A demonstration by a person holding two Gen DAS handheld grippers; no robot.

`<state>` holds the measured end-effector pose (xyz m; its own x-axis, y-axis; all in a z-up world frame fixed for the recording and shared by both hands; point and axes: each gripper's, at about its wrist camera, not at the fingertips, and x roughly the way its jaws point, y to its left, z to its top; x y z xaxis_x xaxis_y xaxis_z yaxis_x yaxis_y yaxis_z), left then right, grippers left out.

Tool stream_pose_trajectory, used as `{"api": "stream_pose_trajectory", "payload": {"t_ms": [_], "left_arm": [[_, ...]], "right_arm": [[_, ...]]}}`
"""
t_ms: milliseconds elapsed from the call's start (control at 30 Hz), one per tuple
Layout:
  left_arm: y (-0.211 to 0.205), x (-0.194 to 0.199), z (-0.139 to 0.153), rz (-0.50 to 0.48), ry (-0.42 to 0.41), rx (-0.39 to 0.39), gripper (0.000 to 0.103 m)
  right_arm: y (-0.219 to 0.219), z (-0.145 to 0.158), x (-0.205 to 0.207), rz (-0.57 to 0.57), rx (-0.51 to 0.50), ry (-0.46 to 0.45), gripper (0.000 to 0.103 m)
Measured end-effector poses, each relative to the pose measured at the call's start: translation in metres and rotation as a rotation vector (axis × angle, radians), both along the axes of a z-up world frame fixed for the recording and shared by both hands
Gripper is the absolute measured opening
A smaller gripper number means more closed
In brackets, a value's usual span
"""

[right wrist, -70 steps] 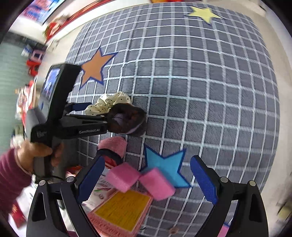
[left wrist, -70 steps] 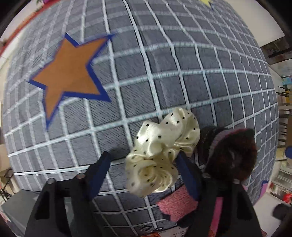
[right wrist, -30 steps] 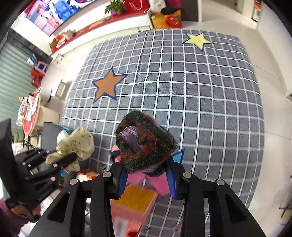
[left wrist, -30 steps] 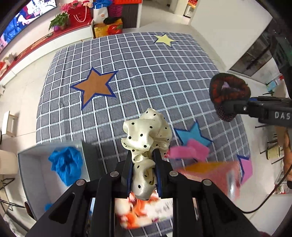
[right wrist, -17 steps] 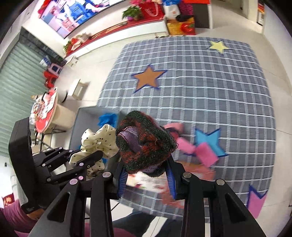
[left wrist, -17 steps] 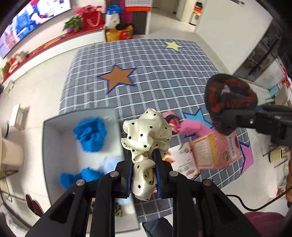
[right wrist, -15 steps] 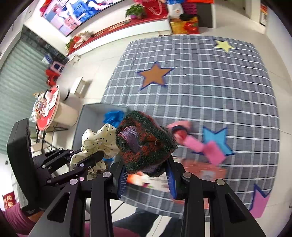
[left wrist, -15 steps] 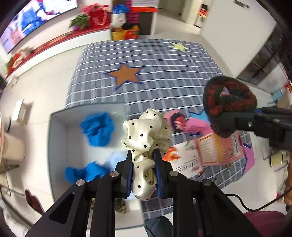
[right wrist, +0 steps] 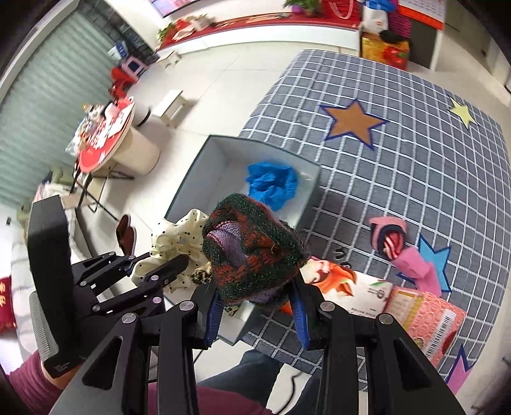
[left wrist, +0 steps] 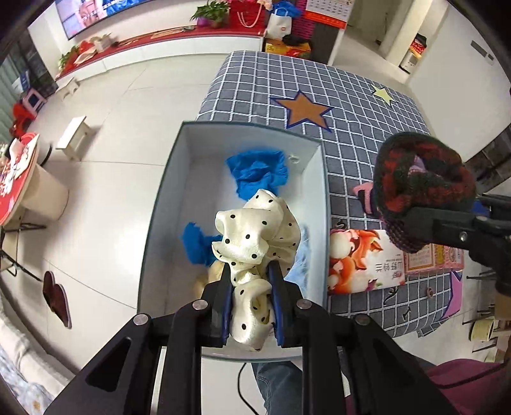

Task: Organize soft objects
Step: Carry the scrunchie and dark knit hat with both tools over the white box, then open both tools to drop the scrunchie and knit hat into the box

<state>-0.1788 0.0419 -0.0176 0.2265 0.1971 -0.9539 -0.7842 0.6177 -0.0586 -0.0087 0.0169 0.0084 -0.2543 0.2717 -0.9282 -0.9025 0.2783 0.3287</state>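
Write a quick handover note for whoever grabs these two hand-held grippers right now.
Left hand-held gripper: shut on the cream polka-dot scrunchie, held over the grey box.
Right hand-held gripper: shut on the red-green knit scrunchie, at the box's table-side edge.
Done: blue scrunchies lie in the box.
Left: drop both held ones in, then collect the pink pieces and the pink-striped item on the checked cloth.

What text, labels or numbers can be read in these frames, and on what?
Nothing reads clearly enough to quote.
Illustrated leaflet: Chinese characters, upside down, not legible.
Pink box: barcode digits too small.
Left gripper: logo on its body blurred.
Wall calendar: numbers too small.
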Motion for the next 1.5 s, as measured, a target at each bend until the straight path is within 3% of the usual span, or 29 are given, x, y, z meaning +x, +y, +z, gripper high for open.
{"api": "stream_pose_trajectory", "payload": {"t_ms": [500, 1233, 1300, 1400, 1467, 1500], "left_arm": [[0.012, -0.022, -0.011, 0.054, 0.013, -0.013, 0.022], [0.019, -0.020, -0.016, 0.011, 0.035, -0.032, 0.023], [0.020, -0.019, -0.015, 0.003, 0.026, -0.034, 0.030], [0.020, -0.019, -0.012, -0.005, 0.018, -0.025, 0.057], [0.021, -0.020, -0.010, -0.001, 0.019, -0.016, 0.081], [0.021, -0.021, -0.009, 0.005, 0.018, -0.010, 0.083]], "right_arm": [[0.018, -0.007, -0.032, 0.072, -0.036, -0.023, 0.038], [0.033, -0.020, -0.040, 0.096, -0.065, 0.013, 0.039], [0.036, -0.020, -0.042, 0.105, -0.065, 0.010, 0.039], [0.042, -0.022, -0.042, 0.106, -0.065, 0.015, 0.039], [0.046, -0.022, -0.040, 0.105, -0.058, 0.026, 0.049], [0.048, -0.021, -0.038, 0.102, -0.053, 0.031, 0.054]]}}
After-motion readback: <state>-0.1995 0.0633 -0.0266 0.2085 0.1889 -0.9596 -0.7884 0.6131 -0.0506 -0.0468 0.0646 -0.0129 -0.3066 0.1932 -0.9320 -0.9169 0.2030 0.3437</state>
